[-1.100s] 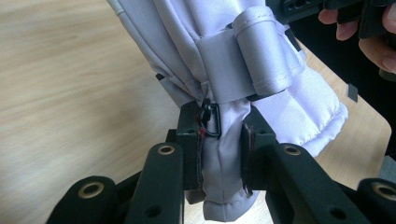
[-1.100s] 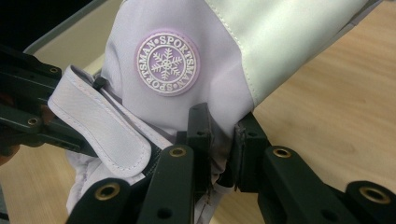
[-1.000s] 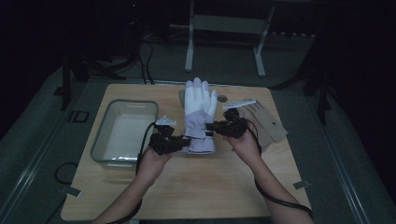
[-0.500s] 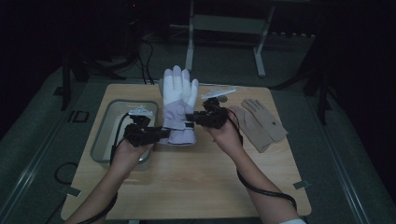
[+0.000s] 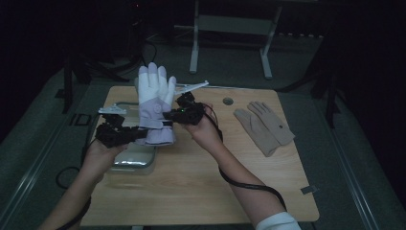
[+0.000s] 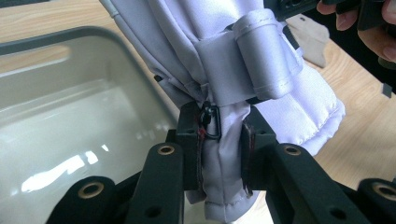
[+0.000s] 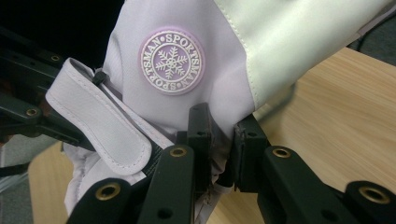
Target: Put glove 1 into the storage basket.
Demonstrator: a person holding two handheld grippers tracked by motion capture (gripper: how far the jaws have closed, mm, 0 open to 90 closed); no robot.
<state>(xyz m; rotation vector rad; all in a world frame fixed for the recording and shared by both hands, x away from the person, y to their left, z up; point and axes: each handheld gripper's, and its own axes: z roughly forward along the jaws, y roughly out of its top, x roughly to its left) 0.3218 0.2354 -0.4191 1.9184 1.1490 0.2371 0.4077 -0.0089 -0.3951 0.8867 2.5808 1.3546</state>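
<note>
Wooden table [image 5: 201,191]; I hold ski glove [image 5: 155,98] upright, left gripper [image 5: 125,135] and right gripper [image 5: 176,115] both clamping cuff, tray [image 5: 134,160] beneath at frame left.

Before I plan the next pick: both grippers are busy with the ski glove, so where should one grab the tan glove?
Grip the tan glove at its cuff, its near-right end, coming from above: it lies flat on the table with fingers pointing far-left, and the cuff edge is broad and unobstructed.

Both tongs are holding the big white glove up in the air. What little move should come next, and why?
Probably lower the white glove into the tray. The left tongs and right tongs both pinch its cuff, it hangs in the air, and in the left gripper view the tray lies open right beside it.
</note>
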